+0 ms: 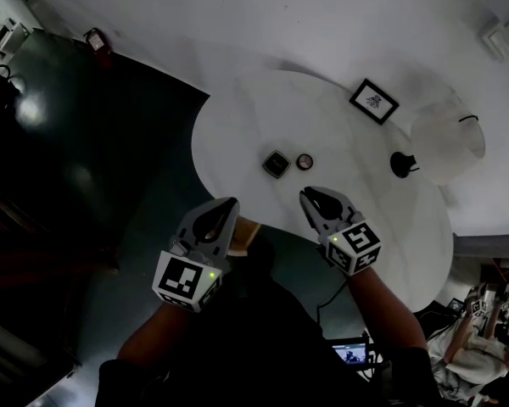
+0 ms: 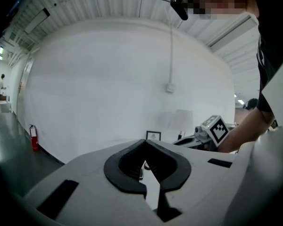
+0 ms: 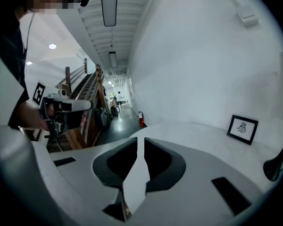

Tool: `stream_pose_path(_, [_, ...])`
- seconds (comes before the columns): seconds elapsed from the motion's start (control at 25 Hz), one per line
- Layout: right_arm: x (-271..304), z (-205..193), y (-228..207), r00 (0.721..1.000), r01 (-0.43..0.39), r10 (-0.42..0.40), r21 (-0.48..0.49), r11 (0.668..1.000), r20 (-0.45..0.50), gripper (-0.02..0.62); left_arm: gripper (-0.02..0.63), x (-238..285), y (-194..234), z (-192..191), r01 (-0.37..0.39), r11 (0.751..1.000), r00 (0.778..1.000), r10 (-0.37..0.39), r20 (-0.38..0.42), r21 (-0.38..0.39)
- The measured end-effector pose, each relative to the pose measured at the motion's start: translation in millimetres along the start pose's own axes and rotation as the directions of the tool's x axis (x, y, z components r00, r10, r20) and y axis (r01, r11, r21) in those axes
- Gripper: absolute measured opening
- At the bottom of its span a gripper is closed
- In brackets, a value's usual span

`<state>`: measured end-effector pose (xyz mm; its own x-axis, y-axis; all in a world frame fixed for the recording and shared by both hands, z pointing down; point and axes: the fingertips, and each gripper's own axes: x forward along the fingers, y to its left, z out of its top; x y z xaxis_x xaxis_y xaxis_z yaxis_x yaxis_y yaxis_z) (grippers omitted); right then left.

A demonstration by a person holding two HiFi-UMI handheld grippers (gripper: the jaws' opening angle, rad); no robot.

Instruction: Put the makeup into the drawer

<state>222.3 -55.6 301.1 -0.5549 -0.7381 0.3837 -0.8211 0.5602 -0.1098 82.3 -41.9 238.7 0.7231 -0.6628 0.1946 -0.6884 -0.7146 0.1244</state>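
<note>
Makeup (image 1: 276, 164) small, dim on table (image 1: 237, 125); left gripper (image 1: 230, 205), right gripper (image 1: 310, 196) jaws closed, empty.

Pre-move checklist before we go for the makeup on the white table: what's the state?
1. Makeup located: ok. Square dark compact and small round compact lie side by side on the round white table.
2. Left gripper empty: ok, nothing between its jaws.
3. Right gripper empty: ok, nothing held.
4. Jaws open for a pick: not ok, both shut.
5. Drawer in view: not ok, none shows in any view.
6. Room around the makeup: ok, black-framed picture stands well apart.
</note>
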Motion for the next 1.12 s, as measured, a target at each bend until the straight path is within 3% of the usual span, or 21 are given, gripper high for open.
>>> stream_pose_path(0.32, [30,-33,-53,0.993,-0.028,0.029,0.008,1.000,-0.113,0.035,0.010,35,-10,0,-0.007,1.000,1.000,0.007,-0.012,0.005])
stream_pose_path(0.4, [37,-43,-62,0.989,-0.032,0.033,0.012,0.999,-0.145,0.083,0.009,40,-11,-1,-0.009,1.000,1.000,0.009,-0.019,-0.004])
stream_pose_path(0.8, [71,-81,-111,0.966,-0.048,0.054,0.029,0.998,-0.253,0.164,0.010,77,-12,-13,-0.023,0.999,0.999,0.022,-0.031,-0.043])
stream_pose_path(1.12, [99,-107,-123,0.928,-0.090,0.088,0.012,0.996,-0.362,0.225,0.010,93,-12,-19,-0.026,0.999,0.999,0.024,-0.045,-0.038])
